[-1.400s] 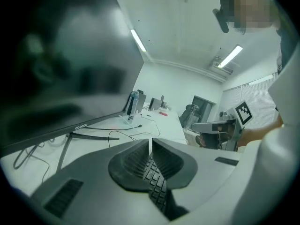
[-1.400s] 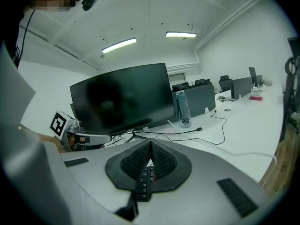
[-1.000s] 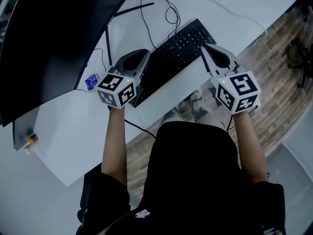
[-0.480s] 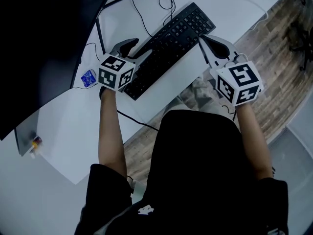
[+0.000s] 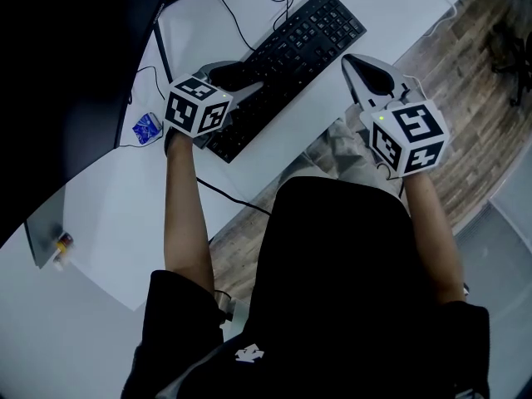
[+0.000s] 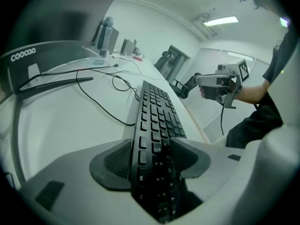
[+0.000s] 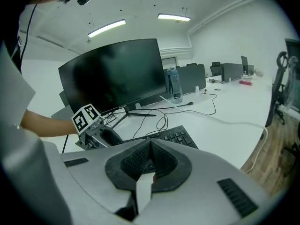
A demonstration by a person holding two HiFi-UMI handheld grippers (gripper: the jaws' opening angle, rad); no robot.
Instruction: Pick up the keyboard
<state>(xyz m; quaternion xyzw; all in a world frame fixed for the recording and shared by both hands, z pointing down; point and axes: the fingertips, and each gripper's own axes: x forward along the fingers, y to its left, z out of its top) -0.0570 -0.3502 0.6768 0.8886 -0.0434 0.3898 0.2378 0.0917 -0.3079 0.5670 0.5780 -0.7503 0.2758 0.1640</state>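
At the near edge of the white desk (image 5: 125,198) the right gripper (image 5: 351,59) hangs with its jaws pressed together and empty, just off the right end of the black keyboard (image 5: 307,36). Farther left, the left gripper (image 5: 239,80) has jaws that have just been opening; they stand wide, straddling the keyboard's left end, which lies flat on the desk, not clamped
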